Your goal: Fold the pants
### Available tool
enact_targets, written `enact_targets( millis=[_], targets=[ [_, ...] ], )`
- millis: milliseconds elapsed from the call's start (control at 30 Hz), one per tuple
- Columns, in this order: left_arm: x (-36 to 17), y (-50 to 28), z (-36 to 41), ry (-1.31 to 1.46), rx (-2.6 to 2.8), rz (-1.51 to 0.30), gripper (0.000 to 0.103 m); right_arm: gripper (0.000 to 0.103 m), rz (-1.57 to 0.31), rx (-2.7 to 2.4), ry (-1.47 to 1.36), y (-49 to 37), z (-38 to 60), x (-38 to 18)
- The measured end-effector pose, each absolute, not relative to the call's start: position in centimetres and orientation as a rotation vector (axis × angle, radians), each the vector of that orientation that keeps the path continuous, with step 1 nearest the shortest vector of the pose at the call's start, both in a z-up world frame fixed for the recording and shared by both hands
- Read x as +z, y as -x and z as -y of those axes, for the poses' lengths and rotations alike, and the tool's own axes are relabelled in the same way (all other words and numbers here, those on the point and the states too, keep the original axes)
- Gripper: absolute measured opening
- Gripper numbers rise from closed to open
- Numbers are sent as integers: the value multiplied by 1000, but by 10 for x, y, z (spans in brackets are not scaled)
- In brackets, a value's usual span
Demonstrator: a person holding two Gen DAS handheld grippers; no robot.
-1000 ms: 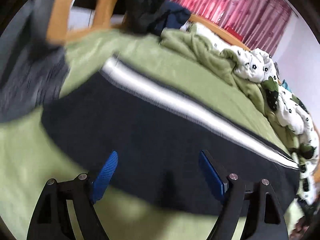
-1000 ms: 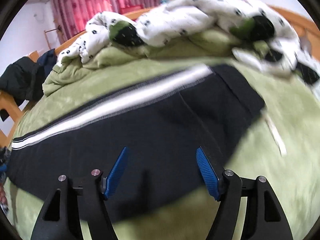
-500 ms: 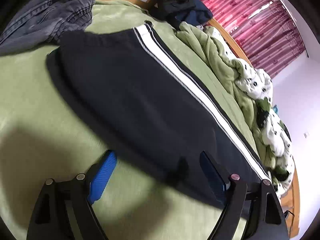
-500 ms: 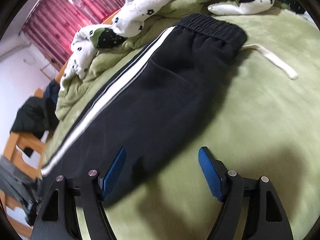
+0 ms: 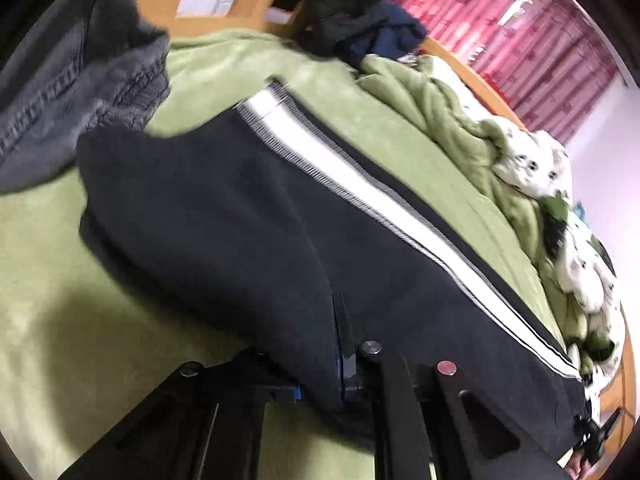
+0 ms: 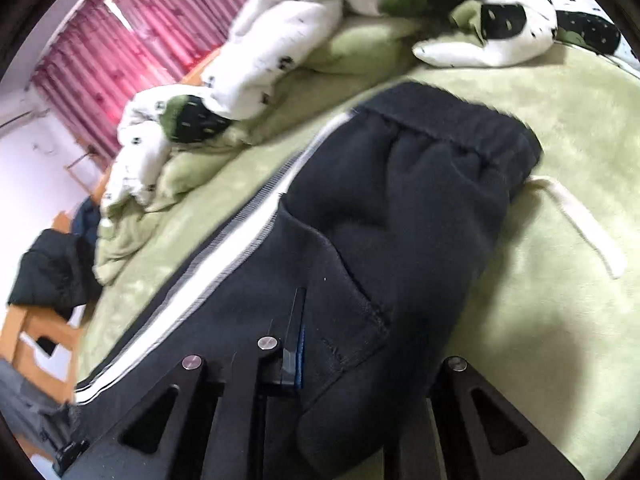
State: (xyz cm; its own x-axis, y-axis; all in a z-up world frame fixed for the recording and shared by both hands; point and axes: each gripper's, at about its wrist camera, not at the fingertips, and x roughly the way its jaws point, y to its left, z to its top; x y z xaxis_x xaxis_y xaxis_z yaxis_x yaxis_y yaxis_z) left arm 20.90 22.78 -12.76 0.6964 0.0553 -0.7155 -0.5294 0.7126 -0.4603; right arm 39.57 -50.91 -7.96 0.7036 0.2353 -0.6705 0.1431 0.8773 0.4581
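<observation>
Dark navy pants (image 5: 240,220) with a white side stripe (image 5: 360,184) lie flat along a green bed cover (image 5: 60,300). My left gripper (image 5: 338,344) is closing hard on a pinched fold at the near edge of the leg, and its pads press the cloth. In the right wrist view the pants (image 6: 400,208) show their elastic waistband (image 6: 448,124) and a white drawstring (image 6: 580,232) trailing onto the cover. My right gripper (image 6: 300,336) is closing on a fold of the near edge below the waistband, and fabric bunches over its right finger.
Grey jeans (image 5: 72,92) lie at the left by the leg's hem. A wooden chair (image 5: 224,0) with dark clothes (image 5: 352,12) stands behind. A crumpled white spotted duvet (image 6: 300,40) runs along the far side, before red curtains (image 5: 520,20).
Both grippers stood open over the near edge of the pants. Now both have shut on the fabric, which bunches up between the fingers. Both wrists rolled a little.
</observation>
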Motion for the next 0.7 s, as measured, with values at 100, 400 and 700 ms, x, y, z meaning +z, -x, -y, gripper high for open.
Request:
enact_targets(
  millis=[100,400,700],
  targets=[
    [-115,-185,-211,713,309,-750,11,13,-809,45,-448,-367,523,-63],
    [-115,-77,-135,657,143,-845,12,14,-871,4,-428,-257,619,-43],
    [-125,-39,-121,555,223,-934,46,42,-929,-52,-453,-198,648,-90]
  ],
)
